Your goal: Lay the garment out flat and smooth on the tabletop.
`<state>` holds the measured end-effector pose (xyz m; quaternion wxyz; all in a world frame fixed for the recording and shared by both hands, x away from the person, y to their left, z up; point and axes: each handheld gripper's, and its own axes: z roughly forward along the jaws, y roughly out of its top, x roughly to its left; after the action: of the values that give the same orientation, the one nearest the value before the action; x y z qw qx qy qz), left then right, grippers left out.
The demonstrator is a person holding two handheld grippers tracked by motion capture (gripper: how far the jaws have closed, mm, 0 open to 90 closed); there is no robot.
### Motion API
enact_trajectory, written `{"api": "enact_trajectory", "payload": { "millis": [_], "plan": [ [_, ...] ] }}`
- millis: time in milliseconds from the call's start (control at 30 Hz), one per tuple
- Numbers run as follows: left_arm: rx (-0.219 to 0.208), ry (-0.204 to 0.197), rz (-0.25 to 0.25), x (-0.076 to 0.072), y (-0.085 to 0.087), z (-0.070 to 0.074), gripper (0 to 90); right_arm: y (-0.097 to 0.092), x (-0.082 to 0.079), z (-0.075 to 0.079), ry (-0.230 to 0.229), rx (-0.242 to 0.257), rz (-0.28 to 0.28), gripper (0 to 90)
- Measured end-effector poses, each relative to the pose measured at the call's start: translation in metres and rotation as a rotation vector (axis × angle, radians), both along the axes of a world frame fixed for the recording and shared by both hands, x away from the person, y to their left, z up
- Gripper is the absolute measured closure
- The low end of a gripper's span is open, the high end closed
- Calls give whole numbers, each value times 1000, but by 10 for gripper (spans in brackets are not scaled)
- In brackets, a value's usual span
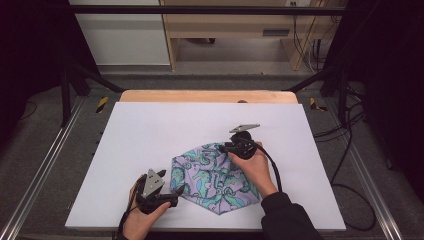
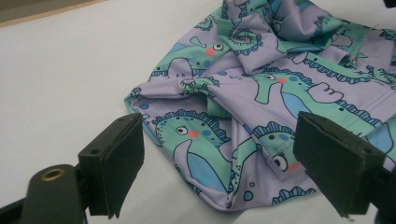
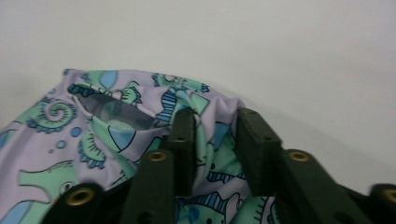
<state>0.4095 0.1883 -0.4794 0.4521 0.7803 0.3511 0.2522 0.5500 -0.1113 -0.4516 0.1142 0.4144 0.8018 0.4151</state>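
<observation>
A crumpled cloth (image 1: 215, 177) printed with green and blue seahorses on lilac lies on the white table sheet (image 1: 150, 130), right of centre near the front. My left gripper (image 1: 174, 196) rests at its left edge, open, jaws wide apart (image 2: 219, 140) with the cloth (image 2: 261, 93) just beyond them and nothing between the pads. My right gripper (image 1: 223, 148) is at the cloth's far top edge. In the right gripper view its jaws (image 3: 215, 126) stand a little apart with a bunched fold of cloth (image 3: 93, 140) between them, and the pads do not visibly press on it.
The wooden table top (image 1: 210, 96) shows past the sheet's far edge. Black frame legs (image 1: 67, 85) stand at both back corners and metal rails (image 1: 40, 170) run along the sides. Cables (image 1: 350, 165) lie on the floor at the right.
</observation>
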Motion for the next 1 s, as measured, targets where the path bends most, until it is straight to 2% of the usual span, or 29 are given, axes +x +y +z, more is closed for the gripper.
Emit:
{"api": "enact_trajectory", "payload": {
  "millis": [167,200,233,267,400,467,533,567,600,667,700,767,800,833,900,933,1000],
  "plan": [
    [-5,-4,-11,-1,-2,0,159,-5,-26,18,-64,16,18,453],
    [-10,-4,-16,-2,-4,2,159,-9,-39,20,-87,12,29,381],
    [-10,-4,-16,-2,-4,2,160,-9,-39,20,-87,12,29,381],
    [-7,-7,-14,-3,-5,3,160,-12,-46,20,-102,7,32,356],
    [-6,-18,-20,-9,-10,9,168,-27,-74,16,-139,-26,22,270],
    [-17,-11,-36,-11,-16,13,167,-39,-91,11,-150,-19,11,224],
    [-10,4,-75,-12,-26,15,165,-50,-105,4,-163,-6,-8,192],
    [9,21,-107,-12,-33,15,166,-54,-109,0,-168,-5,-13,167],
    [20,43,-143,-12,-43,15,166,-60,-113,-5,-167,6,-21,160],
    [20,68,-179,-11,-59,14,166,-72,-123,-19,-193,42,-35,187],
    [29,74,-188,-11,-66,14,169,-77,-126,-24,-203,32,-48,199],
    [47,82,-203,-9,-83,14,195,-82,-129,-25,-201,1,-50,197],
    [56,87,-210,-7,-93,14,216,-85,-129,-23,-215,0,-54,211],
    [65,94,-219,-6,-99,15,254,-94,-128,-20,-231,41,-83,225],
    [99,92,-219,-4,-109,15,266,-96,-128,-20,-230,48,-91,226],
    [120,93,-218,-3,-111,14,306,-98,-128,-21,-232,43,-101,230],
    [150,127,-219,-2,-112,9,359,-99,-129,-22,-227,44,-103,238]
  ]
}}
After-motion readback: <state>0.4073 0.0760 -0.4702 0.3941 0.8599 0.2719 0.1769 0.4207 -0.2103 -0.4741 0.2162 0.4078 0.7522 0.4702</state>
